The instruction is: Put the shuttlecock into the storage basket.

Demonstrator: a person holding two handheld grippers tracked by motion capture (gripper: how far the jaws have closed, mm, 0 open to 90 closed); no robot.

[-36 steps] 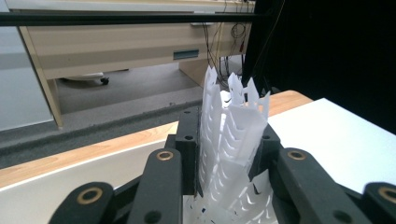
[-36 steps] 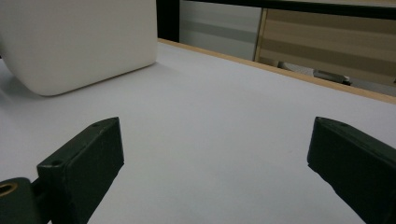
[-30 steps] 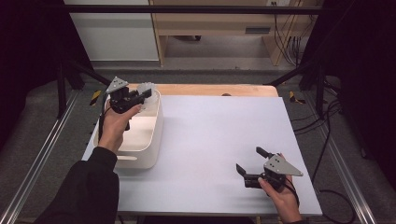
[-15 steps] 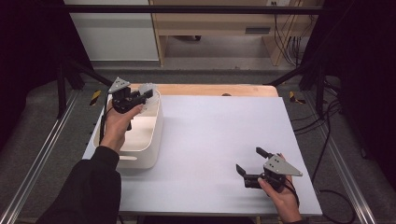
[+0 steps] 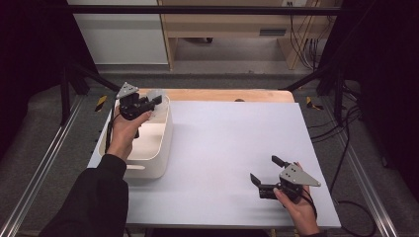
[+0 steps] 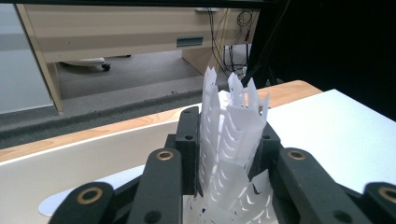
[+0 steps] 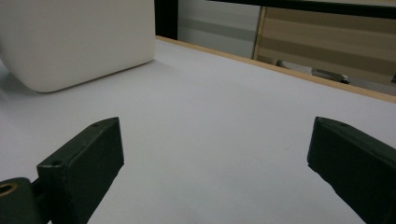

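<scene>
Thin white cut sheet (image 6: 229, 135), seemingly paper or plastic; smooth matt plastic tub (image 5: 157, 148); matt white tabletop (image 5: 232, 148).

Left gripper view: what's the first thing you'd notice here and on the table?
The eye goes first to the white cut-out plastic piece, squeezed upright between the left gripper's black fingers. In the high view that gripper is held above the white tub at the table's left edge. The right gripper rests near the front right corner of the pale table, fingers spread wide with nothing between them.
</scene>
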